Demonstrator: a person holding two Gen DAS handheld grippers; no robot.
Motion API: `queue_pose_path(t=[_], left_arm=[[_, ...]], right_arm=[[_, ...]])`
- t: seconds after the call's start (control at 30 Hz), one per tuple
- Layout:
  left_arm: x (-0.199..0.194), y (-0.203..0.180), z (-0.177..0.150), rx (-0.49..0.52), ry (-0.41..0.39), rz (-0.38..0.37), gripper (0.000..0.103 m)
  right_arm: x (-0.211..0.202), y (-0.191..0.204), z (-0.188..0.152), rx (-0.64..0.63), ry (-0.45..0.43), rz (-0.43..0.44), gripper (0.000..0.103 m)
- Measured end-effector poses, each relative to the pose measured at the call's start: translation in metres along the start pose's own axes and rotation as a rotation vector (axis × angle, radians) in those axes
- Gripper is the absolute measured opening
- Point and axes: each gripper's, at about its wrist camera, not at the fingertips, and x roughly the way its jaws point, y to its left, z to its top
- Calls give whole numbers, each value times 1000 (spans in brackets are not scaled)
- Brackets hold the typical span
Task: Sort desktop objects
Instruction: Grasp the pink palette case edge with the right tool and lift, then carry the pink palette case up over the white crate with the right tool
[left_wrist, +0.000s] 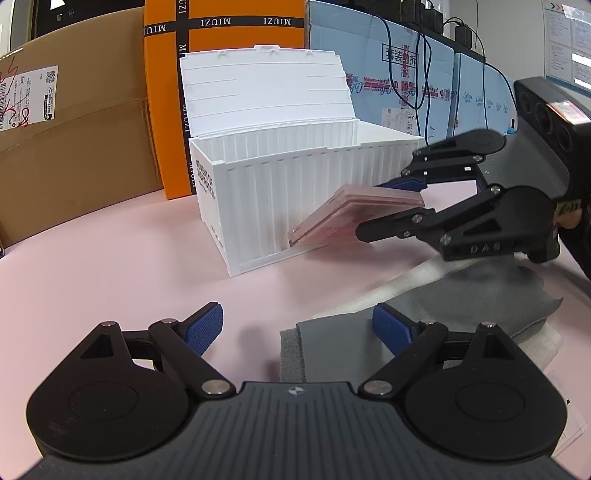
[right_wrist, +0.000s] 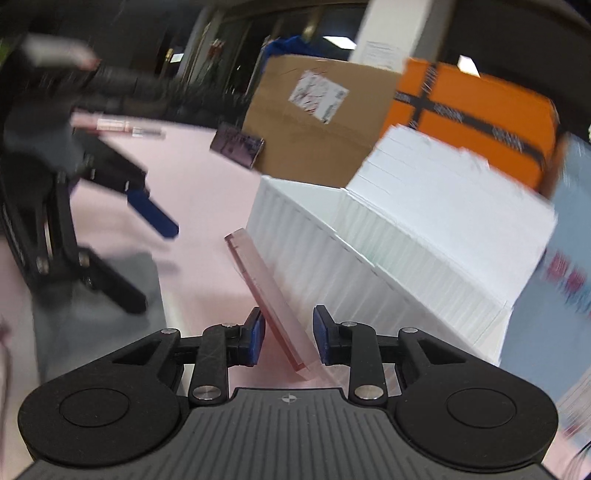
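While the white container box (left_wrist: 280, 184) stands open, the right gripper (left_wrist: 391, 206) clamps a pink case (left_wrist: 343, 214).
Case not yet boxed; left gripper (left_wrist: 295, 328) wide, empty.

Each black hand-held gripper (left_wrist: 297, 328) has 2 blue ribbed pads (left_wrist: 205, 326) and silver screws.

Ribbed white plastic box (left_wrist: 295, 192) — matt grey cloth (left_wrist: 480, 295)

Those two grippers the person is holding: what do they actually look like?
Both look alike. The left gripper and right gripper are matte black plastic with rounded hinge discs, silver pivot screws and a ribbed grey body bearing a small round emblem. Each finger ends in a textured blue pad. Raised lettering on the right one is too blurred to read.
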Motion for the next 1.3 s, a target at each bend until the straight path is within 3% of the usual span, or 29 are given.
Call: queue_pose_path(t=[0.1,0.23,0.37,0.47,0.67,0.77,0.97,1.1,1.23,1.3], left_arm=[[2,0,2,-3,3,-6,87],[5,0,8,-7,-4,-12,87],[11,2,15,-30,-6,-11,87],[15,3,18,-42,-6,-10,87],[17,1,19,-45,-6,-13,87],[18,0,20,-43,-4,-12,87],[22,0,21,-56,2,-14,87],[24,0,21,-59,11,-17,87],[26,0,21,-60,16,-15,87],[27,0,20,-63,18,-18,87]], right_arm=[[-4,-21,-7,168,-35,69,28],[-10,-24,-8,239,-38,86,30],[-16,-10,-6,193,-43,58,27],[-23,3,-3,153,-80,58,12],[-29,19,4,96,-89,27,12],[-28,20,4,58,-54,23,12],[-31,1,-6,194,-45,22,13],[-23,0,-9,280,26,21,13],[-25,-3,-14,397,28,10,14],[-29,-9,-20,470,25,4,22]])
